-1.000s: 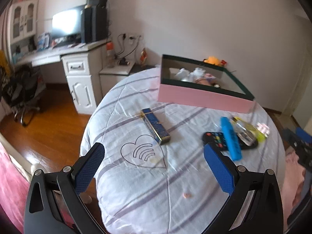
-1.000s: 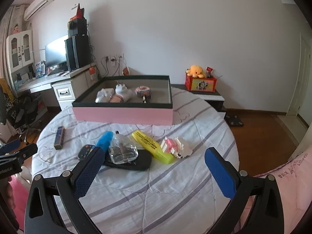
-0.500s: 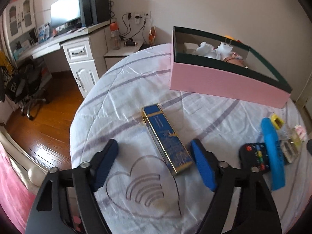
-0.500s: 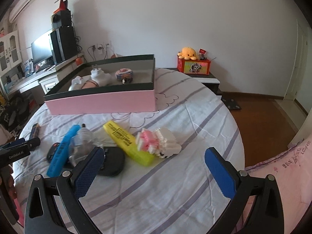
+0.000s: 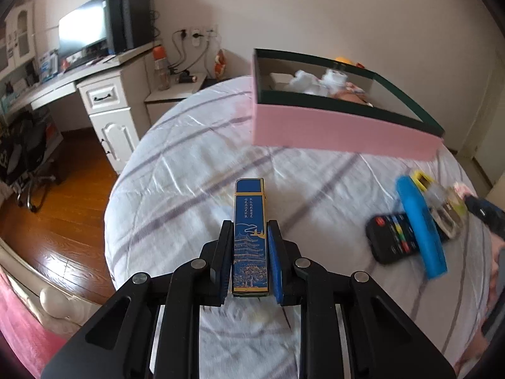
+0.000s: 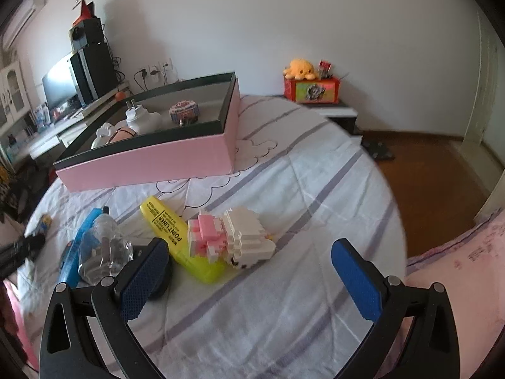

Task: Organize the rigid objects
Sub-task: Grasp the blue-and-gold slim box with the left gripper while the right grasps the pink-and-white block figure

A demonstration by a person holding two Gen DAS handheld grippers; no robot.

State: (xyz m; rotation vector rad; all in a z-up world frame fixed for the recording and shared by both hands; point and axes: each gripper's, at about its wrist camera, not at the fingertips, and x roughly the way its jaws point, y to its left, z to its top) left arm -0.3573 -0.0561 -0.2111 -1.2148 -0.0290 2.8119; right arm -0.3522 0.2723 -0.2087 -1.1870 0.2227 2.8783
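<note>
My left gripper point(image 5: 249, 240) is shut on a long blue and gold box point(image 5: 249, 221), gripped near its near end, over the round table. The pink box with a dark green rim point(image 5: 341, 126) stands at the table's far side and holds a white plug and other small items. My right gripper point(image 6: 249, 268) is open and empty, just in front of a pink and white brick toy point(image 6: 230, 237) and a yellow highlighter point(image 6: 170, 230). A black remote point(image 5: 394, 237), a blue tube point(image 5: 419, 224) and a clear bottle point(image 6: 101, 252) lie together.
The round table has a white striped cloth point(image 6: 284, 284). A white desk with a monitor point(image 5: 82, 34) stands at the left. A plush toy on a red box point(image 6: 311, 82) sits on a low stand behind the table. Wooden floor point(image 6: 426, 183) lies around the table.
My left gripper moved down onto the blue and gold box and shut on it. My right gripper moved closer to the brick toy and the highlighter and stayed open.
</note>
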